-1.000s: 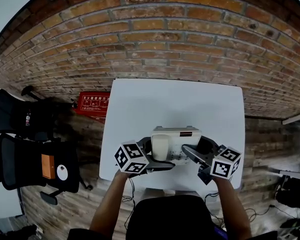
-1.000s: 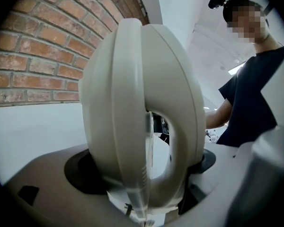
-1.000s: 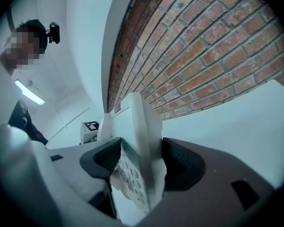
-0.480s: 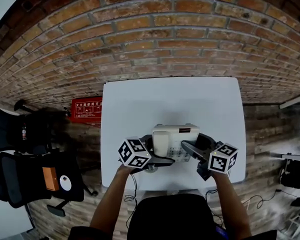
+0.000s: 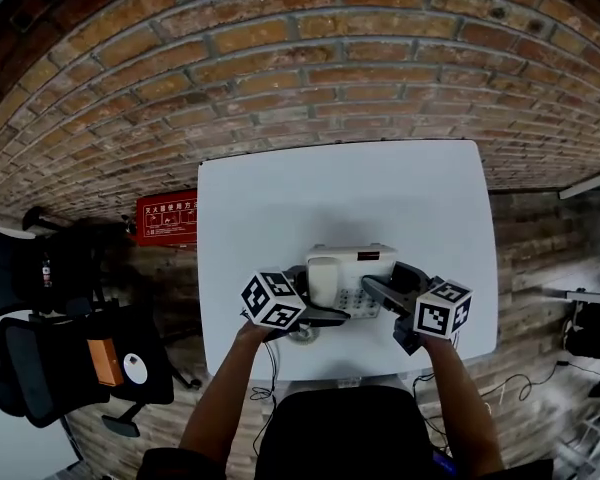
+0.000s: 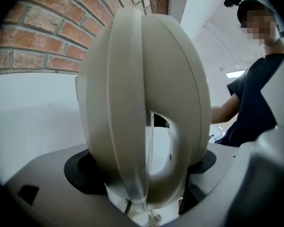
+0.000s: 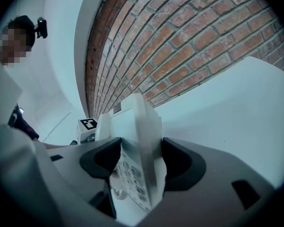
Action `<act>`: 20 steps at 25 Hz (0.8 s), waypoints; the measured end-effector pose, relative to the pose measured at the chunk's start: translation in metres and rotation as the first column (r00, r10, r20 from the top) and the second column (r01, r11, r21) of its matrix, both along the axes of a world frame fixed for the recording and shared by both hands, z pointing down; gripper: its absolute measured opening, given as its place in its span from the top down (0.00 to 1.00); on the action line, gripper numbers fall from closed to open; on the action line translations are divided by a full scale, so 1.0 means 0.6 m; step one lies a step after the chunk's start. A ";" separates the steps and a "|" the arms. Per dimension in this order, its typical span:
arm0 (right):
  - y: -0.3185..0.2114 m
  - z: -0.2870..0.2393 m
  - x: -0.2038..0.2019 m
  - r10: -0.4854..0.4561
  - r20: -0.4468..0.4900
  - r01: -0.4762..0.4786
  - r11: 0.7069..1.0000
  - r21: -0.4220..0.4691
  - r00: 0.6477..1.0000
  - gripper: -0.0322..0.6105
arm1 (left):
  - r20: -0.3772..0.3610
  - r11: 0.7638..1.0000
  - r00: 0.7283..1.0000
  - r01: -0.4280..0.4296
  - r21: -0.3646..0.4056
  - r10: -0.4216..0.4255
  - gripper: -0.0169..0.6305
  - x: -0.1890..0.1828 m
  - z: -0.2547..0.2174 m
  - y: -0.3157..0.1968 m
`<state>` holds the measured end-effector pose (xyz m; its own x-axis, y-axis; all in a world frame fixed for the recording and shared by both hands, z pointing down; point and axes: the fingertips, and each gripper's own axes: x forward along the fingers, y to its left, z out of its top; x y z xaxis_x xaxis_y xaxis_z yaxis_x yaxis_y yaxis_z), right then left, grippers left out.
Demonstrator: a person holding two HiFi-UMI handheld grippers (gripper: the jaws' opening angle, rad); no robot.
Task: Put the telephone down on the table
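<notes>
Telephone [image 5: 352,268] at the near part of the table [image 5: 280,188], contact unclear. Left gripper [image 5: 315,315] is clamped on its handset end, right gripper [image 5: 378,294] on its keypad side. Best lowered evenly by both, jaws parted only once the base sits flat.

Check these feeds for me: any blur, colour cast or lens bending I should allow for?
Head view: strong fisheye, the brick wall courses bow, but the table and telephone are sharp and evenly lit. Left gripper view: the telephone crowds the lens, slightly soft, with dark corners. Right gripper view: bluish cast, and the telephone's near edge between the jaws looks soft.
</notes>
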<state>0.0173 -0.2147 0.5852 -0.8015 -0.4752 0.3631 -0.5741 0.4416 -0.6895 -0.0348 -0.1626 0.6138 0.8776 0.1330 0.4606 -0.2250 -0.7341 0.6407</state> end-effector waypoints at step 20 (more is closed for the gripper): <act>-0.027 0.054 0.004 -0.032 -0.063 0.029 0.998 -0.047 0.998 0.54 | 0.000 0.996 1.000 -0.012 -0.089 0.012 0.23 0.006 0.062 -0.012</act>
